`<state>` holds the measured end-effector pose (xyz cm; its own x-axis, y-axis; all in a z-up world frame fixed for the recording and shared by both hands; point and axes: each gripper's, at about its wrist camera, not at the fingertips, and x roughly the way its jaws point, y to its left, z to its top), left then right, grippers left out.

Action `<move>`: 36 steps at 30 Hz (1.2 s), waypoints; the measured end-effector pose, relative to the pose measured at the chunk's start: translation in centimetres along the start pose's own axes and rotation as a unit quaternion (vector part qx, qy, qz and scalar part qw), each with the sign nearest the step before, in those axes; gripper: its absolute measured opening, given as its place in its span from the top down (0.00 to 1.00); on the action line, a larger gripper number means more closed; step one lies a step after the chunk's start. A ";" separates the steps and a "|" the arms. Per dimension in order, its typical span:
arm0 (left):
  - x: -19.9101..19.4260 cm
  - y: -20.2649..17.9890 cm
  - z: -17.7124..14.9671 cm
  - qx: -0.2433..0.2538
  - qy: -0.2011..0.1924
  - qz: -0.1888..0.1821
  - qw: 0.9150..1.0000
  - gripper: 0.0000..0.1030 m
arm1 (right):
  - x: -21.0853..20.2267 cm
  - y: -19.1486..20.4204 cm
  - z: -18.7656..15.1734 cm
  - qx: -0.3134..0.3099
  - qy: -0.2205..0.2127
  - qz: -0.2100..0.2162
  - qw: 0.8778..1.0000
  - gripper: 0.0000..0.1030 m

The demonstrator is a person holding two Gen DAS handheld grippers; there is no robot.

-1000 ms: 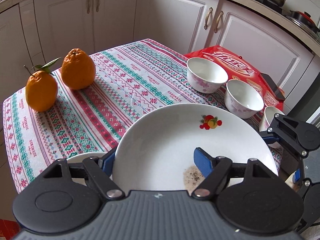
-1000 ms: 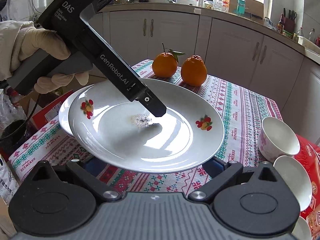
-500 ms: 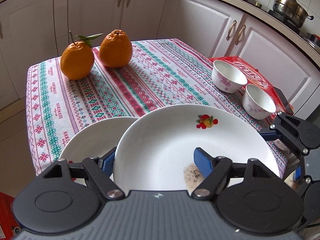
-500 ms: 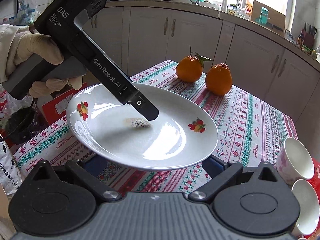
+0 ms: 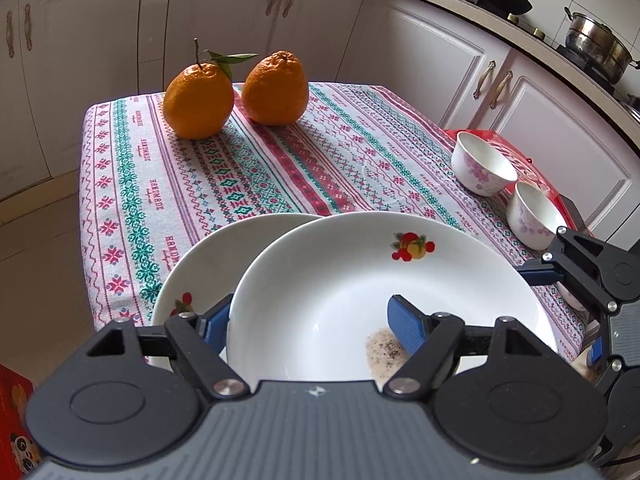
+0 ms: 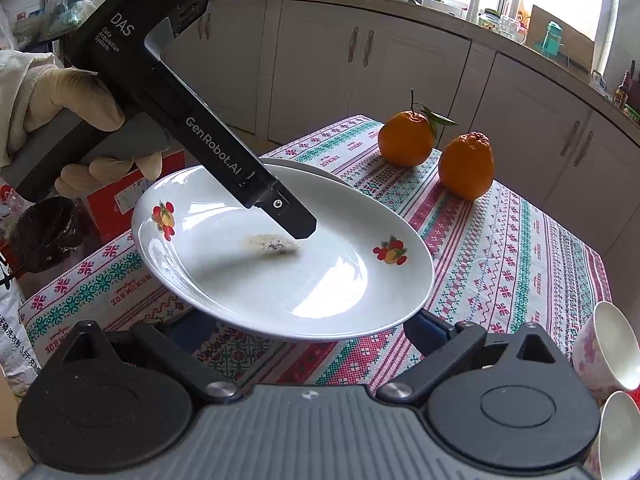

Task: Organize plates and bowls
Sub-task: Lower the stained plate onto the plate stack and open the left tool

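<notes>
left tool [image 5: 308,320]: clamped on glossy round white plate [image 5: 360,280], speckled smear | right tool [image 6: 316,330]: apart, under plate rim | bench [image 5: 248,168]: woven patterned cloth

The left gripper [image 6: 298,229] carries white print: "DAS", "Data Acquisition System" on its body, and "GenRobot.AI" along its arm. The tablecloth [image 5: 256,168] repeats the word "HANDMADE" in its stripes. Other package prints are unreadable.

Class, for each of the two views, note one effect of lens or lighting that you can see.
Left wrist view: fisheye bends the cabinet doors and counter into curves. Right wrist view: window glare shines on the held plate, and the left gripper casts a shadow across it.
</notes>
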<state>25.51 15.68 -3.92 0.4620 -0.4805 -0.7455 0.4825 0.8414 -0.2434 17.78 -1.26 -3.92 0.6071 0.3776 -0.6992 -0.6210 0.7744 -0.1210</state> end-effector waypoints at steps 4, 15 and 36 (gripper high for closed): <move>0.1 0.5 -0.4 -0.003 0.002 0.000 1.000 0.24 | 0.1 0.2 0.1 -0.005 0.003 0.000 1.000 0.01; 0.4 1.3 -1.3 -0.003 0.009 0.004 1.000 0.24 | 0.5 0.8 0.2 -0.021 0.007 0.001 1.000 0.01; 0.6 1.0 -0.4 0.050 0.041 0.015 0.998 0.22 | 0.7 0.7 0.2 -0.024 0.008 0.011 1.000 0.01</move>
<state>25.96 16.34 -4.81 0.4174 -0.4298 -0.8007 0.5434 0.8242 -0.1592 17.83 -0.36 -4.37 0.5855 0.3861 -0.7128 -0.6573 0.7408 -0.1386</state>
